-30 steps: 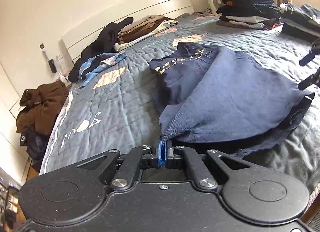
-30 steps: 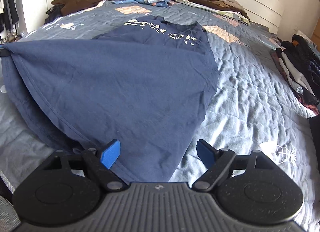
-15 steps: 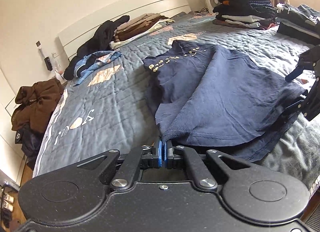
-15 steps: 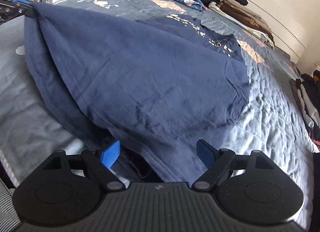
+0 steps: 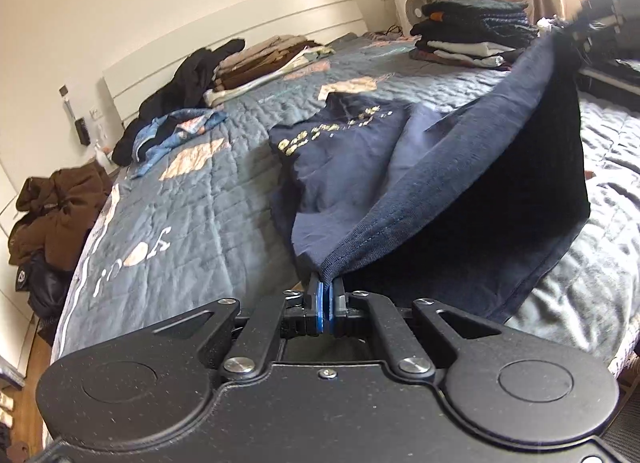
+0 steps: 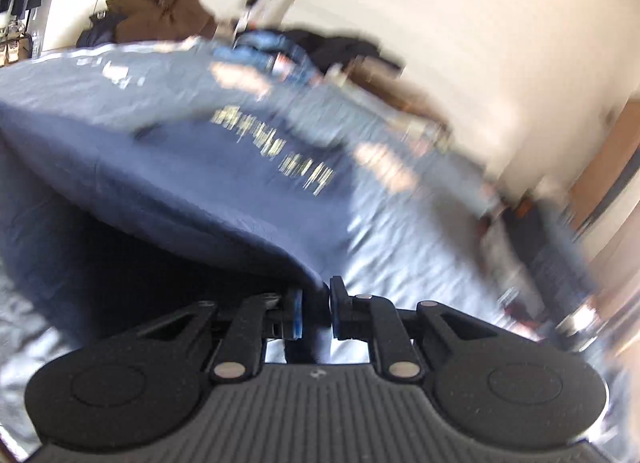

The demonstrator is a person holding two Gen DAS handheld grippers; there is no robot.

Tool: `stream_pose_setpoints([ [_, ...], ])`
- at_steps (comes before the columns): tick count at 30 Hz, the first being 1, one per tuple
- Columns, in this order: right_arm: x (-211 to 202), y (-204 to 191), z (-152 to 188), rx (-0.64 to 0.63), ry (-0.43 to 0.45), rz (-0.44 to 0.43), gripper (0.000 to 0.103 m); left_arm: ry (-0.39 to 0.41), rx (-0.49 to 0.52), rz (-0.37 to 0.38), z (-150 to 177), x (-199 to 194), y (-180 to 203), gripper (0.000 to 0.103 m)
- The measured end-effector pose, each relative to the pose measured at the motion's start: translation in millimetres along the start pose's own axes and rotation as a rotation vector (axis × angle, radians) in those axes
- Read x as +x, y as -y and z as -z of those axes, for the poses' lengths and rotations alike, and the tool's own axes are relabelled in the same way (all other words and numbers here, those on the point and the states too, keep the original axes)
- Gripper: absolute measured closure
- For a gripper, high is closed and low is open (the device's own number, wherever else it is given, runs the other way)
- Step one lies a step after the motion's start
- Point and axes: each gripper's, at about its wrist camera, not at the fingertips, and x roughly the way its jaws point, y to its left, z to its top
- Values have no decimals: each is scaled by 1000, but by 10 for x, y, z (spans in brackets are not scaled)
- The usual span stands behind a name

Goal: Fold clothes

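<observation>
Left wrist: folded clothes stack (image 5: 472, 29) lies beyond the navy shirt (image 5: 460, 167).

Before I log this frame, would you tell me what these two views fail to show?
- Right wrist view: motion blur smears the gold print on the navy T-shirt and the piles behind it.
- Left wrist view: the right gripper is blurred against window glare; its jaws cannot be read there.
- Left wrist view: the lifted hem hides the shirt's underside and the quilt beneath, in shadow.
- The left gripper body cuts off the bed's near edge.
</observation>
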Motion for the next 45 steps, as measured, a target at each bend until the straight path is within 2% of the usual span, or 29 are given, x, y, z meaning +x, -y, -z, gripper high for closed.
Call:
stream_pose_setpoints([
  [3, -205, 156, -125, -113, 69, 107, 91, 21, 7, 6, -58, -47, 56, 100],
  [8, -106, 278, -21, -178, 9, 112, 94, -11, 14, 6, -23, 22, 72, 100],
  [11, 172, 299, 245, -99, -144, -54, 94, -29, 18, 11, 18, 48, 85, 100],
  [13, 262, 272, 400, -26, -190, -132, 93, -39, 20, 18, 39, 57, 96, 100],
  [16, 313, 185, 565, 33, -223, -222, 79, -47, 22, 22, 51, 57, 114, 100],
  [18, 299, 98, 655, 19, -236, -277, 51, -46, 20, 24, 47, 56, 111, 100],
  [20, 263, -31, 740, -36, -234, -334, 44, -44, 20, 24, 45, 56, 110, 100],
  [26, 119, -588, 880, -229, -189, -348, 35, -51, 13, 27, 40, 87, 135, 100],
  [27, 173, -598, 887, -224, -198, -331, 35, -53, 12, 28, 44, 89, 136, 100],
  [31, 389, -625, 912, -196, -233, -262, 40, -58, 2, 29, 51, 84, 123, 100],
  [32, 424, -511, 901, -123, -228, -248, 45, -58, -1, 30, 54, 81, 114, 100],
  [34, 504, -329, 878, -26, -229, -208, 66, -58, -6, 31, 55, 82, 98, 100],
  [35, 550, -286, 877, -22, -240, -181, 87, -58, -8, 30, 53, 85, 91, 100],
  [36, 594, -249, 878, -17, -250, -157, 96, -58, -12, 30, 47, 91, 86, 100],
  [40, 690, -291, 901, -15, -277, -175, 97, -59, -19, 35, 44, 122, 108, 100],
  [45, 809, -344, 931, -11, -310, -197, 89, -100, 1, 22, 84, 239, 170, 100],
])
